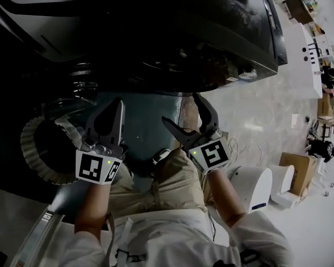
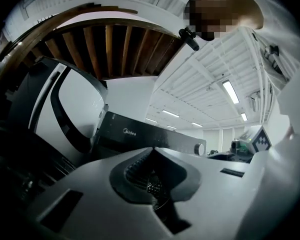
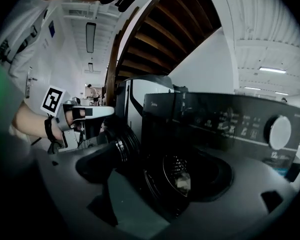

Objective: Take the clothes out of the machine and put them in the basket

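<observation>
Two grippers are up and neither grasps anything. At your far left, the round slatted rim looks like the basket (image 1: pixel 28 149); keep it within reach. Your left gripper (image 1: pixel 116 107) has its tips pressed together, so part them before going in. Your right gripper (image 1: pixel 179 108) is spread wide and empty. Aim it into the washing machine's (image 3: pixel 215 119) drum mouth (image 3: pixel 182 171), where a pale scrap, probably the clothes (image 3: pixel 182 182), lies low inside.

Dark washing machine (image 3: pixel 210 124) stands open, pale cloth (image 3: pixel 182 181) inside it.
</observation>
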`<state>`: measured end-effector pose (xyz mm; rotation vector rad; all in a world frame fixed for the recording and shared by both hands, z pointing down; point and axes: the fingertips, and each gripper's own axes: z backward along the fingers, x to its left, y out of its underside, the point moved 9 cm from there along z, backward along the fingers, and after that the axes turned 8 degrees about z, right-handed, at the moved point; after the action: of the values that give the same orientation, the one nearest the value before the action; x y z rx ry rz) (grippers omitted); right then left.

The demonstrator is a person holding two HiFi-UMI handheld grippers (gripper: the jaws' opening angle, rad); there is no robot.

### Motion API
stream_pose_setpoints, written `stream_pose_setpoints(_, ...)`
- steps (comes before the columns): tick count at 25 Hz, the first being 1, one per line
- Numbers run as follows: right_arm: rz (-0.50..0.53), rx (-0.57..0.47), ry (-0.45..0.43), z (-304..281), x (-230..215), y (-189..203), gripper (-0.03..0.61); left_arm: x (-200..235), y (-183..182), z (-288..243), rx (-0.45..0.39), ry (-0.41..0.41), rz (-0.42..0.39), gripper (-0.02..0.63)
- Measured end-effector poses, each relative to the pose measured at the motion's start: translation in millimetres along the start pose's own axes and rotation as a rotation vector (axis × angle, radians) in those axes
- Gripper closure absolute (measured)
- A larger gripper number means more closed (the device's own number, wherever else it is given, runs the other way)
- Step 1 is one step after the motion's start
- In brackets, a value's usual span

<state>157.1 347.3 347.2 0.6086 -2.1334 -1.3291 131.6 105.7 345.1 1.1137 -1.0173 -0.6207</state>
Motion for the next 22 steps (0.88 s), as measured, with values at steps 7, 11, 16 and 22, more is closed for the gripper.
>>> stream_pose_setpoints(7, 0.036, 0.016, 0.002, -67, -2, 110, 0.144, 48, 101, -32, -0.025, 0.047, -0.066, 0.6)
stream_pose_setpoints(11, 0.042, -0.021, 0.032, -99, -19, 159, 0.144, 61, 152, -57, 0.009, 0.079, -0.118, 0.6)
stream_pose_setpoints(16, 0.098, -0.067, 0.09, -143, -51, 195, 0.144, 83, 194, -101, 0.011, 0.129, -0.205, 0.6)
stream_pose_setpoints(22, 0.238, -0.11, 0.118, -173, -58, 228, 0.144, 108, 234, -120, -0.059, 0.192, -0.276, 0.6)
